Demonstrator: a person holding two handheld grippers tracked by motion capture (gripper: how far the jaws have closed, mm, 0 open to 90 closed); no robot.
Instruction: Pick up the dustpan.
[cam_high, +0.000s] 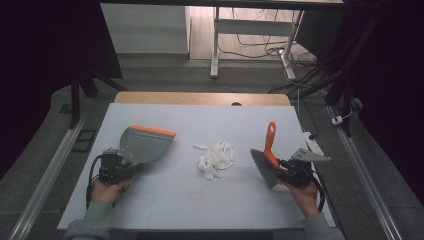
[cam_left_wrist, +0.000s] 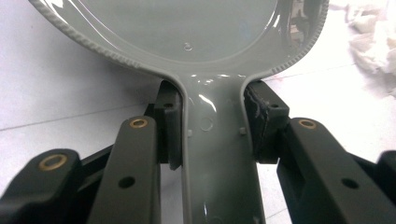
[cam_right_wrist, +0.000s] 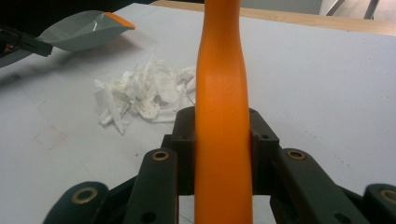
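Left gripper (cam_left_wrist: 212, 135) clamped on dustpan (cam_high: 145, 144) handle; right gripper (cam_right_wrist: 223, 140) clamped on brush (cam_high: 267, 157) handle. Paper scraps (cam_high: 216, 157) between them on table (cam_high: 165, 200), probably tissue.

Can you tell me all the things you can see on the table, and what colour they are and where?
dustpan: 1, grey with orange lip, left part of the table, handle clamped in the left hand-held gripper
brush: 1, orange handle, grey bristles, right part, clamped in the right hand-held gripper
crumpled paper scraps: 1 pile, white, middle, between dustpan and brush
table: 1, pale top, wooden far edge
left hand-held gripper: 1, black, bottom left
right hand-held gripper: 1, black, bottom right
hands: 2, near edge
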